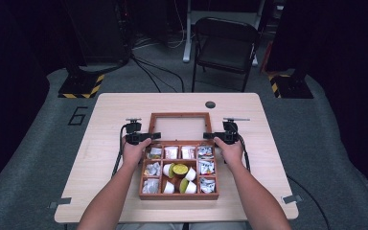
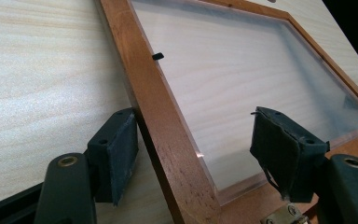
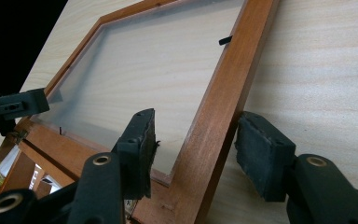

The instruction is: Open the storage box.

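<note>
A wooden compartment box sits at the table's near middle. Its glass-paned lid is swung back flat on the table. The middle compartment holds small white cups with green and yellow, and the side ones hold sachets. My left gripper straddles the lid's left rail near the hinge. Its jaws are open, one pad by the rail's outer side and one over the pane. My right gripper straddles the right rail the same way, open.
A brass hinge joins lid and box. The light wood table has a dark grommet hole behind the lid. A folding chair stands beyond the far edge, with cables on the floor.
</note>
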